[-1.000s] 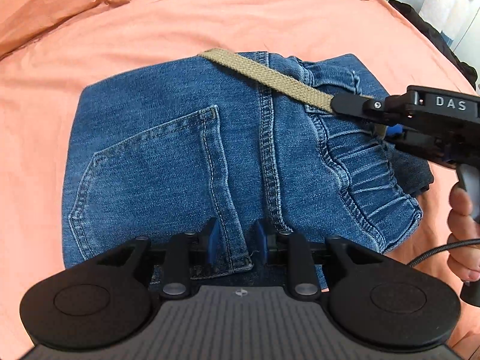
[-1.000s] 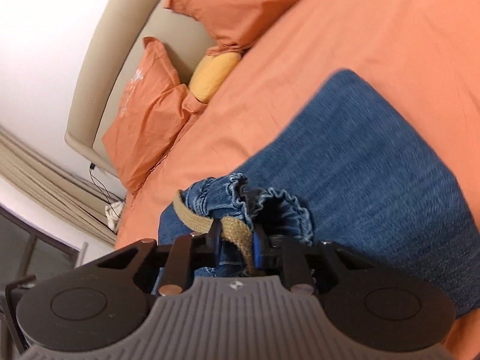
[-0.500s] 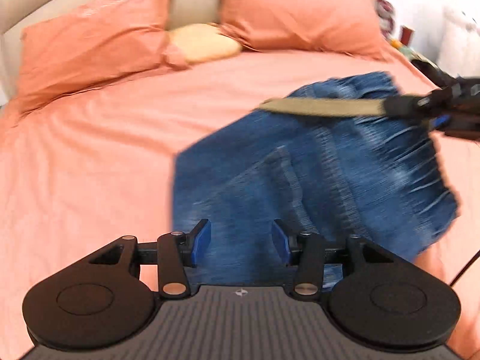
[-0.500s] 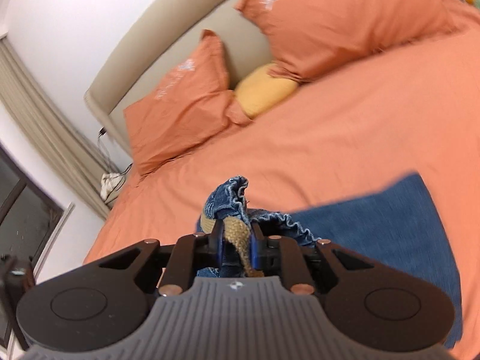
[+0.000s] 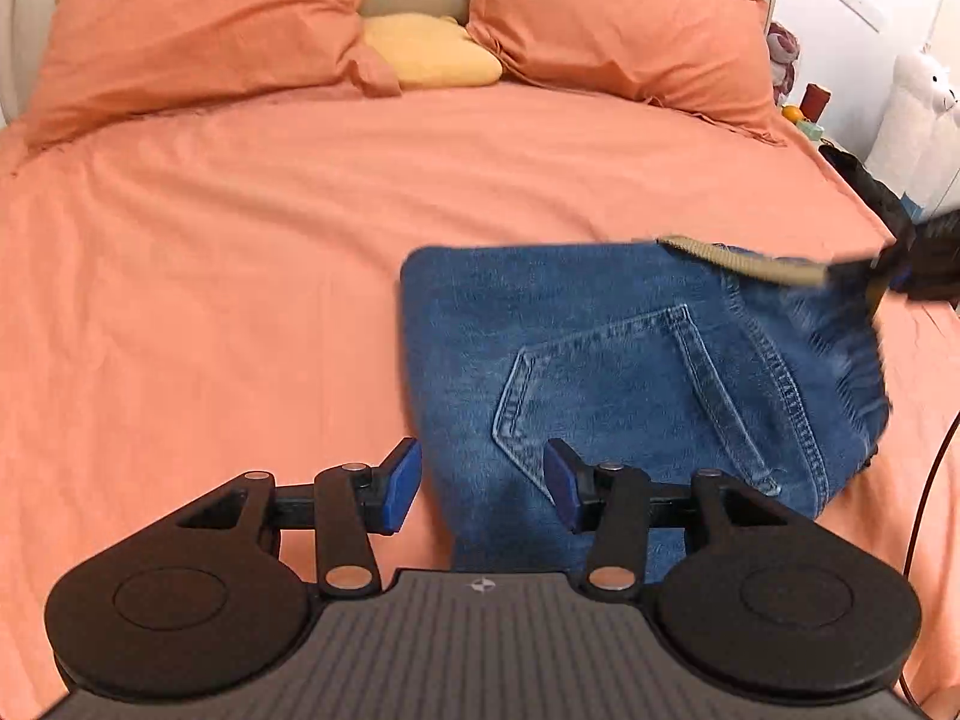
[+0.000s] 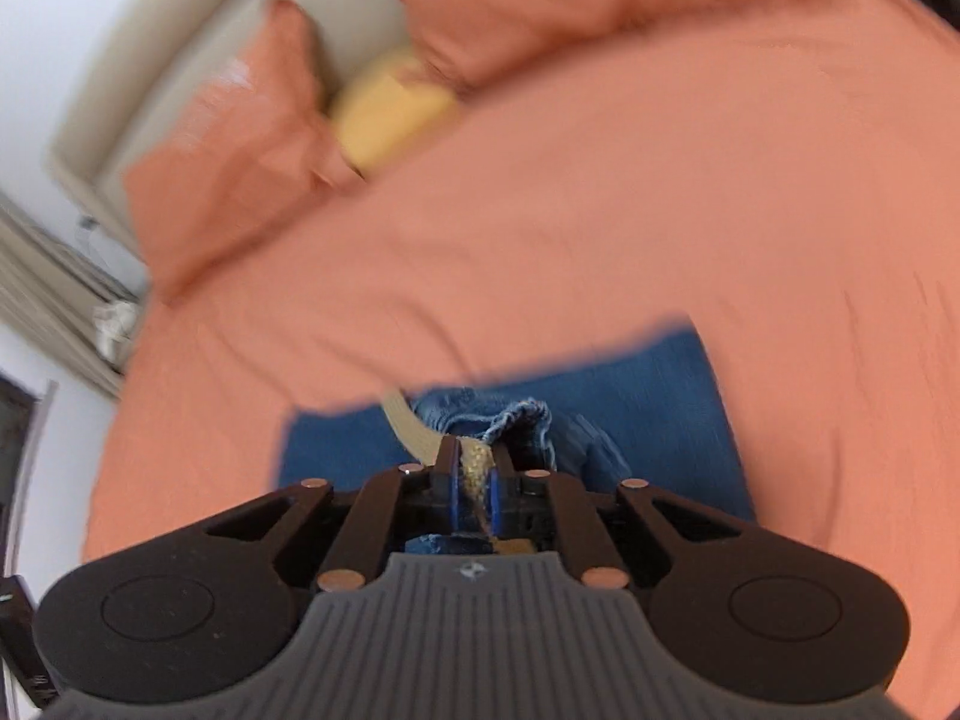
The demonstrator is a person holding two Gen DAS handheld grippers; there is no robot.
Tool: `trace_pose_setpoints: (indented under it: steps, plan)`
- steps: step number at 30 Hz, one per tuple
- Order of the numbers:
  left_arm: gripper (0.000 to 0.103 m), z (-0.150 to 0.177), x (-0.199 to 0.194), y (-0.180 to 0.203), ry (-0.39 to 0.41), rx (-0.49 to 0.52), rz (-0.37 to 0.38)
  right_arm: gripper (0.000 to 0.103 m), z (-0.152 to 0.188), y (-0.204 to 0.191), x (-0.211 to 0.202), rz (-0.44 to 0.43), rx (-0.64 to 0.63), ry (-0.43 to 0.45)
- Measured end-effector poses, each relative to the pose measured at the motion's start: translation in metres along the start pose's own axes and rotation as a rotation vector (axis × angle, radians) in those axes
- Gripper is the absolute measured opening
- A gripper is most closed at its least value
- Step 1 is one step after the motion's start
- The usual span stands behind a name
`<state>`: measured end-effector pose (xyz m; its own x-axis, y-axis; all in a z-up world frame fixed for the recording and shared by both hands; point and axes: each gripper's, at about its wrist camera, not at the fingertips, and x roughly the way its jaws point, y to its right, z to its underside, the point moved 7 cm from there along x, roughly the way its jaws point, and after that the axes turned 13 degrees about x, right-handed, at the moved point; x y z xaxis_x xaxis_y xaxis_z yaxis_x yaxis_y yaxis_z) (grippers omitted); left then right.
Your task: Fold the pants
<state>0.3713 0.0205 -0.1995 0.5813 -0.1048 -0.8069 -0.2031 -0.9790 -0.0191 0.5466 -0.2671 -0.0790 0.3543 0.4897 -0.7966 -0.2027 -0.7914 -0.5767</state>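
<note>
Orange-sheeted bed carries folded blue denim pants just ahead of the empty left tool, jaws apart — nearer the bundle's near edge. Right tool, closing, pinches the tan woven belt at the far waistband.

The left gripper points down at a slant with its two blue pads wide apart and nothing pinched, while the right gripper also tips down, its jaws closing tight on the tan belt
</note>
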Motion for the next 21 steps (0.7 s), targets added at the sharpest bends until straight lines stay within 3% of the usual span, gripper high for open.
trace_pose_setpoints:
  steps: [3, 4, 6, 10, 14, 15, 19, 21]
  plan:
    - [0.055, 0.006, 0.003, -0.004, -0.010, -0.016, 0.009, 0.025, 0.009, 0.024, 0.016, 0.028, 0.032, -0.037]
    - [0.055, 0.008, 0.003, -0.005, -0.013, -0.022, 0.010, 0.041, 0.008, 0.029, 0.017, 0.010, 0.061, -0.039]
    - [0.055, 0.010, 0.003, -0.007, -0.014, -0.032, 0.013, 0.058, 0.004, 0.036, 0.017, -0.032, 0.117, -0.037]
    - [0.055, 0.012, 0.006, -0.010, -0.019, -0.053, 0.016, 0.059, -0.004, 0.038, 0.035, -0.110, 0.157, -0.101]
    - [0.055, 0.012, 0.005, -0.014, -0.021, -0.076, 0.017, 0.056, -0.001, 0.034, 0.082, -0.055, 0.141, -0.179]
    - [0.055, 0.011, 0.004, -0.015, -0.021, -0.078, 0.015, 0.044, 0.001, 0.034, 0.091, -0.058, 0.149, -0.186]
    - [0.055, 0.009, 0.005, -0.017, -0.025, -0.065, -0.001, 0.020, 0.005, 0.020, 0.092, -0.045, 0.070, -0.150]
    - [0.055, 0.009, 0.008, -0.018, -0.026, -0.064, -0.005, 0.018, 0.004, 0.002, 0.077, -0.056, 0.011, -0.128]
